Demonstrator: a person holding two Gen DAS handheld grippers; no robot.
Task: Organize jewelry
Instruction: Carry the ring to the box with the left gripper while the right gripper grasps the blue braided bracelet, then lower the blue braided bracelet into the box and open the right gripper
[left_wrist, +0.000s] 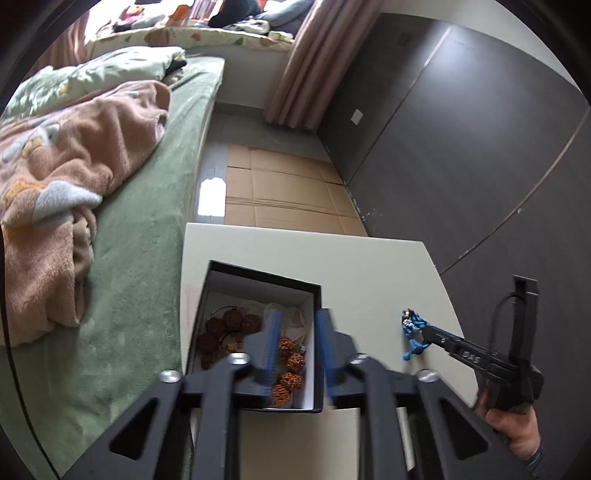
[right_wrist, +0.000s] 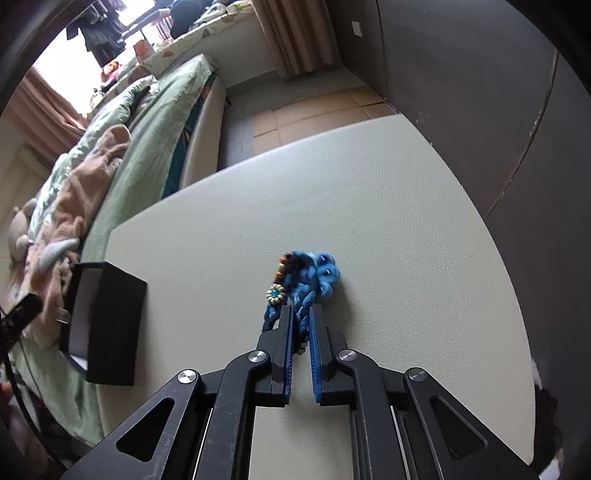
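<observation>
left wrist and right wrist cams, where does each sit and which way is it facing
Left wrist: on the left gripper, looking down past its open fingers into the black box of bead bracelets; the person's right hand shows.
Right wrist: on the right gripper, looking down at the white table, fingers shut on the blue braided bracelet.
Shared: box, bracelet, table, bed.

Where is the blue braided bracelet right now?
The blue braided bracelet lies on the pale table, pinched by the right hand-held gripper, right of the black box.
</observation>
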